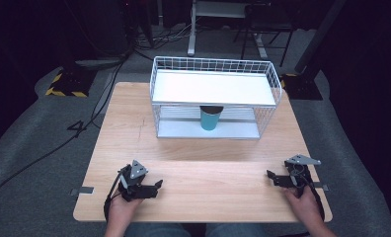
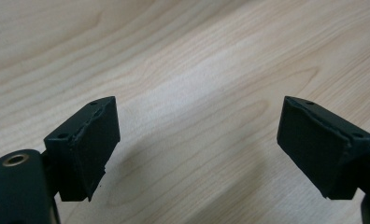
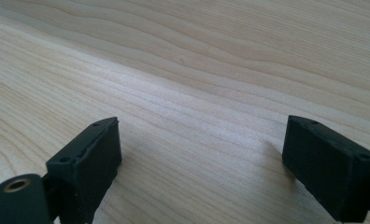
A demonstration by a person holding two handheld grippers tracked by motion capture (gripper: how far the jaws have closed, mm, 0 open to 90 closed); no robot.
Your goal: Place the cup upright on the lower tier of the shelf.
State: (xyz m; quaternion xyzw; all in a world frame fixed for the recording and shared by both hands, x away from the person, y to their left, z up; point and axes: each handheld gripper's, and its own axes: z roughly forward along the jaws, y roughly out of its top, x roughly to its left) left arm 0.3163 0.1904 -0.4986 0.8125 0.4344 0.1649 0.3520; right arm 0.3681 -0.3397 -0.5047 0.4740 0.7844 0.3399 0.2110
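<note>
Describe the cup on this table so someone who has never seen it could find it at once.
Find the white wire rack at the far middle of the wooden table. On its lower shelf, under the white top shelf, stands a teal cup, upright, the one coloured thing there.

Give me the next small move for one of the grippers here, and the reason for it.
Probably bring the right gripper forward toward the teal cup on the lower shelf of the white wire rack. Both it and the left gripper rest near the table's front edge, jaws open and empty, and the cup is the lone loose thing.
</note>
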